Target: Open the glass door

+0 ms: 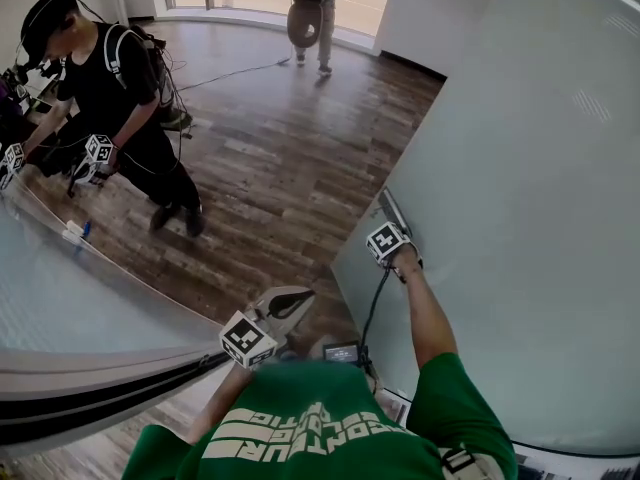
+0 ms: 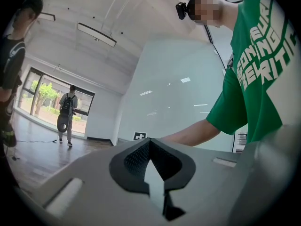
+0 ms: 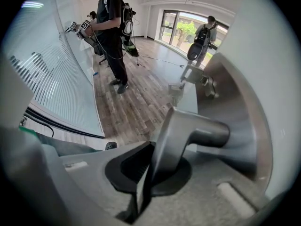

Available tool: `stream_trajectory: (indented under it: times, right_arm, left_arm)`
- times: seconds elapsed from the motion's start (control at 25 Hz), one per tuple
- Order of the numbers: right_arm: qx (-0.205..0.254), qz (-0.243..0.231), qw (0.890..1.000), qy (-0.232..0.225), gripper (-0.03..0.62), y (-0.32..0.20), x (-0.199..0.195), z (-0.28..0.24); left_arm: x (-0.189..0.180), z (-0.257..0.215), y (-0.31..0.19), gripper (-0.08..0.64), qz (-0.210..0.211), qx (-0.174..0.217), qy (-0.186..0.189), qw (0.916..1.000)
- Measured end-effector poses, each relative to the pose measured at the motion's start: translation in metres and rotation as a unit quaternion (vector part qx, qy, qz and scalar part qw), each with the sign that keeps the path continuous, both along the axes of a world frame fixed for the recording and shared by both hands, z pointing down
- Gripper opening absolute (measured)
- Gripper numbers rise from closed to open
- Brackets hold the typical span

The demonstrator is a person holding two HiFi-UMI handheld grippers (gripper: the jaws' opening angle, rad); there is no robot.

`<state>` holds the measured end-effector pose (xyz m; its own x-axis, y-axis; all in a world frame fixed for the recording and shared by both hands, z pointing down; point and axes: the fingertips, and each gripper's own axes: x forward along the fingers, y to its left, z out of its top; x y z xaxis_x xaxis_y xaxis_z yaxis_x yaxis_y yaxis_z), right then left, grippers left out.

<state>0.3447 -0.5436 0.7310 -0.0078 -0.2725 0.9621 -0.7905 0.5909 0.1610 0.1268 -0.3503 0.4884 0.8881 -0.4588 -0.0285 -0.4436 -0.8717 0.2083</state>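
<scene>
Gripping entry, right gripper (image 1: 393,234): jaws closed on the brushed silver metal lever handle (image 3: 188,131), whose flat bar runs down between the black pads (image 3: 134,166) and out past their tips. The gripper points steeply downward. Its marker cube sits just behind the handle in the head view.

Frosted pale glass door (image 1: 520,218): a large panel directly ahead of and to the right of the right gripper. The handle (image 1: 392,208) is mounted on it, at the near edge of the panel. A round metal base of the handle shows just beyond the jaws in the right gripper view.

Left gripper (image 1: 295,303): held level, below and to the left of the right gripper and well apart from the door. Its jaws (image 2: 149,142) meet at the tips with nothing between them.

Brown wooden plank floor (image 1: 280,188): beneath and beyond both grippers.

Curved frosted glass wall (image 1: 80,298): to the left of the left gripper, with dark rails at its base.

Person in black clothing with a backpack (image 1: 120,98): far left of the left gripper, holding two marker-cube grippers.

Second person with a backpack (image 1: 315,8): far ahead, standing by the bright windows.
</scene>
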Motion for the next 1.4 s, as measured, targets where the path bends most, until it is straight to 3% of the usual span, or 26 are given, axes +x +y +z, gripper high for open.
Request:
stream_trajectory:
  times: [0.36, 1.4]
  right_arm:
    - [-0.003, 0.038, 0.999, 0.002, -0.008, -0.025, 0.053, -0.004]
    - [-0.012, 0.154, 0.988, -0.021, -0.008, -0.075, 0.224, -0.013]
  left_arm:
    - [0.025, 0.004, -0.022, 0.014, 0.001, -0.011, -0.008, 0.9999]
    - [0.162, -0.010, -0.096, 0.014, 0.053, -0.020, -0.025, 0.9981]
